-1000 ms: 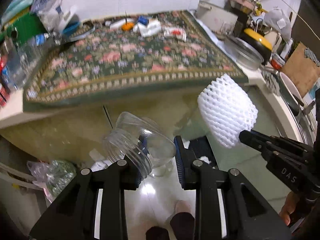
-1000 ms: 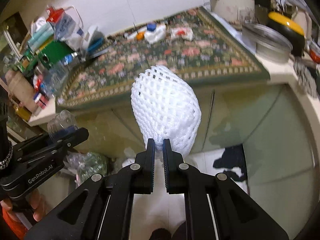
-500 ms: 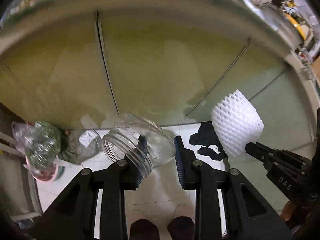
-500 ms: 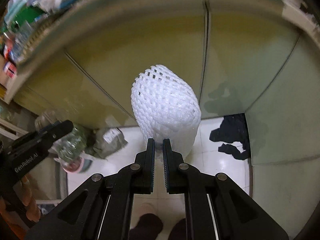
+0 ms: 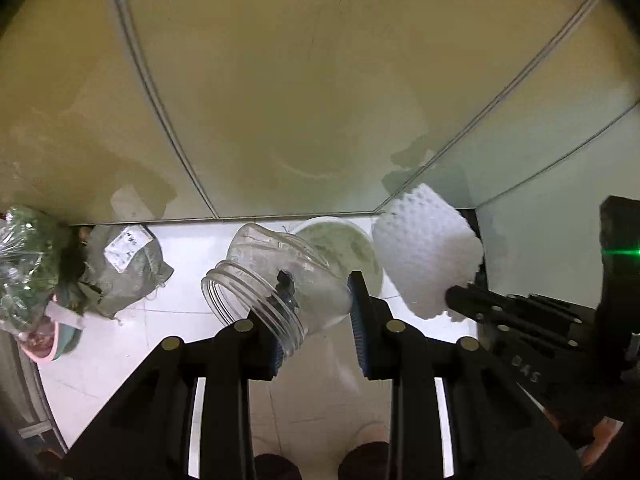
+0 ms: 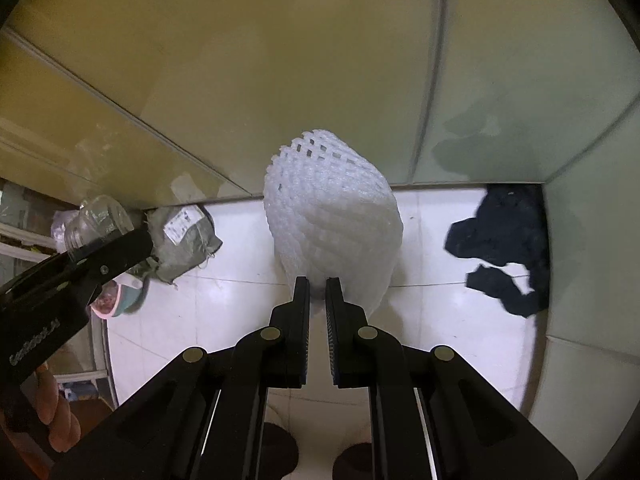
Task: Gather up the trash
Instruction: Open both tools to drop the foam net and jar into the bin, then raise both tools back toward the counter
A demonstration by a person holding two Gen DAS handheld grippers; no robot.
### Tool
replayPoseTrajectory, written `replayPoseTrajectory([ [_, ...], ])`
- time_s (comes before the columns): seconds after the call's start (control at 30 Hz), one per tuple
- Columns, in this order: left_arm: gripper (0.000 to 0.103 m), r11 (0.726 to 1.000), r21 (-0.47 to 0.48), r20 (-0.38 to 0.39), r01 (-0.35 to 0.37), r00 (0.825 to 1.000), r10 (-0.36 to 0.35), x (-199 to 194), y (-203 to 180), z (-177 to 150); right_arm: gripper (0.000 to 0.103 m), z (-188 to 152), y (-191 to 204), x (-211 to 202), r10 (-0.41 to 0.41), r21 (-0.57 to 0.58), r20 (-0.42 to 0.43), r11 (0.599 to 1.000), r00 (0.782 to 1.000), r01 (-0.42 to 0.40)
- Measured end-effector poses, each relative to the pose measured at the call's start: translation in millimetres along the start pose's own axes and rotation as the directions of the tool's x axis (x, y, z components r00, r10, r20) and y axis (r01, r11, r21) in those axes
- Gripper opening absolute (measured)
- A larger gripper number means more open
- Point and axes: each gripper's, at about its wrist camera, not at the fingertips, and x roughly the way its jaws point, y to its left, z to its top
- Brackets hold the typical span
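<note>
Above the white floor bin [image 5: 340, 240]: two pieces of trash hanging over the drop point.
Left gripper [image 5: 316, 320] is pinching the clear plastic jar [image 5: 276, 276] by its threaded rim, jaws partly apart, jar tilting; right gripper [image 6: 318, 292] is nipping one edge of the white foam net [image 6: 332, 216], jaws nearly together. Judged risks: the slick jar is slipping from its rim hold and bouncing past the bin toward the grey bag [image 5: 124, 268]; the light net is drifting aside on release.
</note>
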Motion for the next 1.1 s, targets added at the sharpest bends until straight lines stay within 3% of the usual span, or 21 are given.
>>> replayPoseTrajectory([
  [0.2,0.028,1.0,0.008,-0.022,0.026,0.999,-0.025,43.4,4.9,9.3,0.011,15.4,1.0,40.2,0.008,-0.058,-0.039,0.998,0.999,-0.01],
  [0.27,0.028,0.999,0.018,-0.022,0.028,0.999,-0.028,50.6,-1.9,13.0,0.017,17.7,1.4,44.6,0.0,-0.077,-0.027,0.997,1.0,-0.003],
  [0.33,0.028,0.999,0.033,-0.023,0.032,0.999,-0.031,58.0,-4.7,16.9,0.037,19.0,0.8,41.8,-0.029,-0.086,-0.003,0.996,1.0,0.028],
  [0.4,0.029,0.998,0.046,-0.031,0.048,0.998,-0.046,65.3,-10.1,20.1,0.045,21.3,0.2,40.5,-0.034,-0.088,0.024,0.995,0.999,0.036],
  [0.53,0.051,0.996,0.062,-0.049,0.064,0.997,-0.061,71.8,-20.4,24.3,0.045,25.7,-6.0,26.7,-0.047,-0.065,0.055,0.997,0.997,0.051],
  [0.67,0.053,0.997,0.063,-0.063,0.04,0.997,-0.036,69.6,-23.0,26.9,0.045,28.0,-10.7,11.1,-0.074,-0.031,0.075,0.997,0.994,0.077],
  [0.87,0.052,0.997,0.078,-0.049,0.002,0.999,0.002,26.2,-26.9,28.3,0.045,30.5,-9.0,-13.9,-0.102,-0.013,0.086,0.995,0.991,0.104],
  [1.1,0.052,0.998,0.065,-0.025,0.01,1.0,-0.008,-73.1,-32.5,36.5,0.045,35.9,19.6,-86.0,-0.082,-0.009,0.105,0.996,0.991,0.083],
])
